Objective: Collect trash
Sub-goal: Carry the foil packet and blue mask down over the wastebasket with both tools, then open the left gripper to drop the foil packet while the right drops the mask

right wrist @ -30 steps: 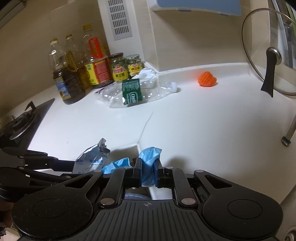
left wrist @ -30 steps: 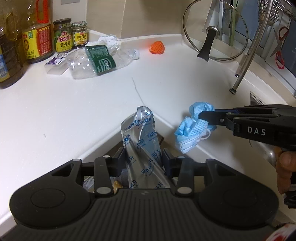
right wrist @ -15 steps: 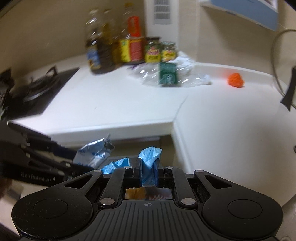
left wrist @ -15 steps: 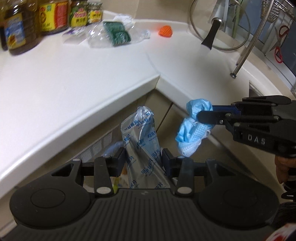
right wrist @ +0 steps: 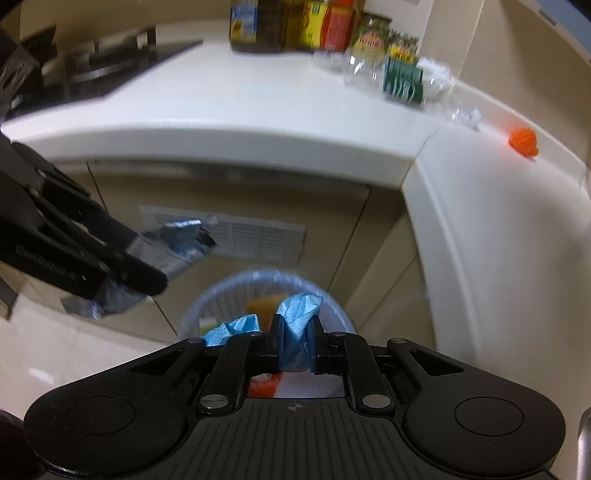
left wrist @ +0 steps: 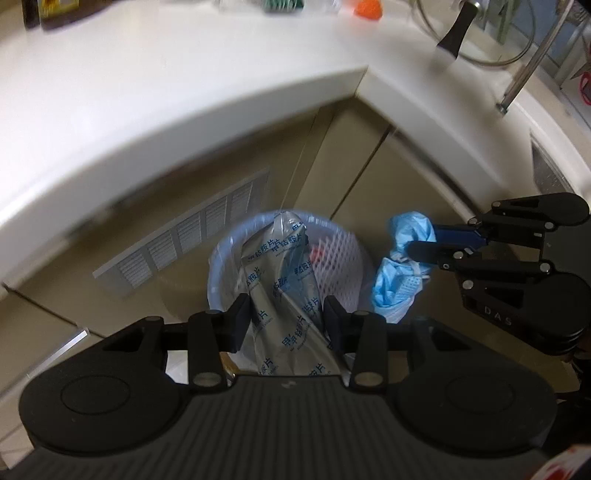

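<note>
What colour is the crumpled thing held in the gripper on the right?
Light blue: the crumpled face mask, clearest in the left wrist view, pinched in the right gripper.

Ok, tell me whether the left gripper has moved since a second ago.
Yes. The left gripper, shut on the foil pouch, has come off the white countertop and down over the bin.

White countertop (right wrist: 258,99), gas hob (right wrist: 107,62), sauce jars (right wrist: 373,33), glass pot lid (left wrist: 476,33), cabinet vent grille (left wrist: 184,236)
</note>
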### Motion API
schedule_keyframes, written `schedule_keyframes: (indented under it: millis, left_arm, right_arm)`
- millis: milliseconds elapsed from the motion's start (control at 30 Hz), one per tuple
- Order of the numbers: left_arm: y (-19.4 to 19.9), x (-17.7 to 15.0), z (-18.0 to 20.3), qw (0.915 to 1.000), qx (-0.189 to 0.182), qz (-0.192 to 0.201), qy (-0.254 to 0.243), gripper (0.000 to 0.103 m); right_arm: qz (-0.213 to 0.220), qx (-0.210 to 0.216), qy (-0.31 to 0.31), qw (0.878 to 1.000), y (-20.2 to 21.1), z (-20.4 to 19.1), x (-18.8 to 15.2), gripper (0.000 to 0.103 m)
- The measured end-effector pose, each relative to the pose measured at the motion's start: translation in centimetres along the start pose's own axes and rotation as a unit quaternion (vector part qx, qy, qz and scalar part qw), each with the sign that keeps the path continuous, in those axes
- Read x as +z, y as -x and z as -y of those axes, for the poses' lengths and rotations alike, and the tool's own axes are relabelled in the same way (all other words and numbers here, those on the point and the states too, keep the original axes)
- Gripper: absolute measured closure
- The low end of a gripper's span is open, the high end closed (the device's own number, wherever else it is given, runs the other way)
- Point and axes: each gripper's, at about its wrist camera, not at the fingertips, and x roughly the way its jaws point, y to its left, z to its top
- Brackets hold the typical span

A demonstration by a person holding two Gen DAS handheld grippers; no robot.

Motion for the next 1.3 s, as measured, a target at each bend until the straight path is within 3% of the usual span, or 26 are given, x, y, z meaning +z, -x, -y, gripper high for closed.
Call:
schedule_keyframes:
  millis: [400,700,1300]
  left_arm:
    - [-6.4,-1.1,-0.4,0.9990,0.002,-0.038,0.025,0.064]
    - [-9.7,-0.4,-0.7,0.9974,0.005,-0.053,0.048,0.064]
    - [-11.3,0.1,-0.5,0.9965,0.017,-0.059,0.057,0.064]
  right_arm:
    - [-0.048,-0.011,0.016,0.999,-5.4,0.3,-3.3,0.090]
    - [-0.070,-0.004,0.021,0.997,-8.0,0.8,-3.8,0.090]
    - [-0.077,0.005,0.016,0.997,-9.3,1.3,-3.8,0.090]
